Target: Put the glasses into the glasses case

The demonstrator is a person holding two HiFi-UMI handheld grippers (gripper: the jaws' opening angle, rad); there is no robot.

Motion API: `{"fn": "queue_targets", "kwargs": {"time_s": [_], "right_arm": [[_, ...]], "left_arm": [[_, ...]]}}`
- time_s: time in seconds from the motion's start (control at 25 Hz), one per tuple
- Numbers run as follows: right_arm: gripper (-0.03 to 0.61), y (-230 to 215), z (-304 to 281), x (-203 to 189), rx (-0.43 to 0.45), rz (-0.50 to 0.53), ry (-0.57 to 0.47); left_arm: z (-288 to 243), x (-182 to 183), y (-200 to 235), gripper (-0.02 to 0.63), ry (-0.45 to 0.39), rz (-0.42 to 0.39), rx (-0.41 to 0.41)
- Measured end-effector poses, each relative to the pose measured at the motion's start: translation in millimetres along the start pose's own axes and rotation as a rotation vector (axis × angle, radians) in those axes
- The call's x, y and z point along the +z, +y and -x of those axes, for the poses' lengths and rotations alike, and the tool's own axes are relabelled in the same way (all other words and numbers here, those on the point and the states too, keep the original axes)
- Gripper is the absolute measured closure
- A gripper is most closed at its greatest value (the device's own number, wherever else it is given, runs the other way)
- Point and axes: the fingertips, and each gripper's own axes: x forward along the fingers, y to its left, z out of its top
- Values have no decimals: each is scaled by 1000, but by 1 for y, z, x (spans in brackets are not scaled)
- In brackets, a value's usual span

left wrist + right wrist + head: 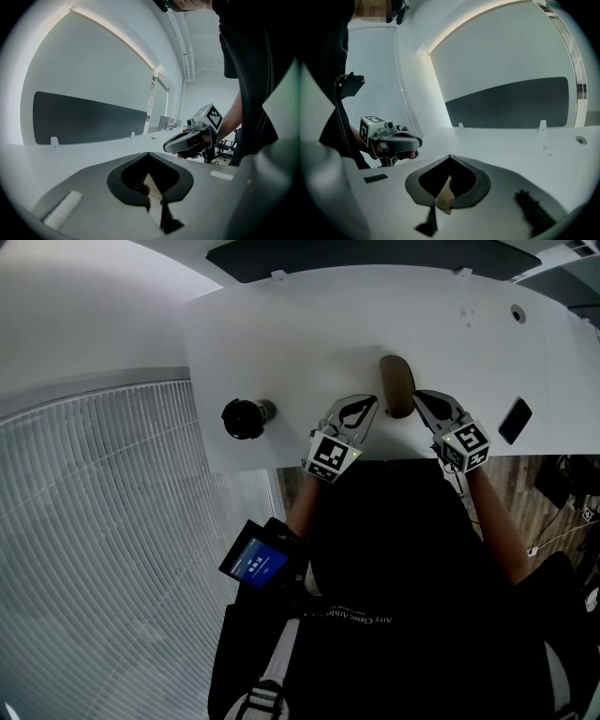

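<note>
A brown glasses case point(397, 385) lies closed on the white table point(281, 343), its long side pointing away from me. My left gripper point(372, 401) hangs just left of the case's near end, jaws shut with nothing between them. My right gripper point(418, 396) hangs just right of the case, also shut and empty. In the left gripper view its own jaws point(148, 153) meet at the tip, and the right gripper point(180, 143) shows beyond them. In the right gripper view a tan bit of the case point(443, 197) shows under its shut jaws point(450, 157). No glasses are in view.
A black round object point(246, 418) stands on the table's left part near the front edge. A black phone point(515, 420) lies at the right near the front edge. A dark panel point(375, 257) runs behind the table's far edge.
</note>
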Motion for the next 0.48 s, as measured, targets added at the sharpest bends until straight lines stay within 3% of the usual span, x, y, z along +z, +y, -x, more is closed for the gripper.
{"fn": "queue_targets", "kwargs": {"time_s": [0.48], "right_arm": [[572, -7, -13, 0, 20, -5, 17]], "left_arm": [[3, -16, 0, 606, 39, 24, 7]]}}
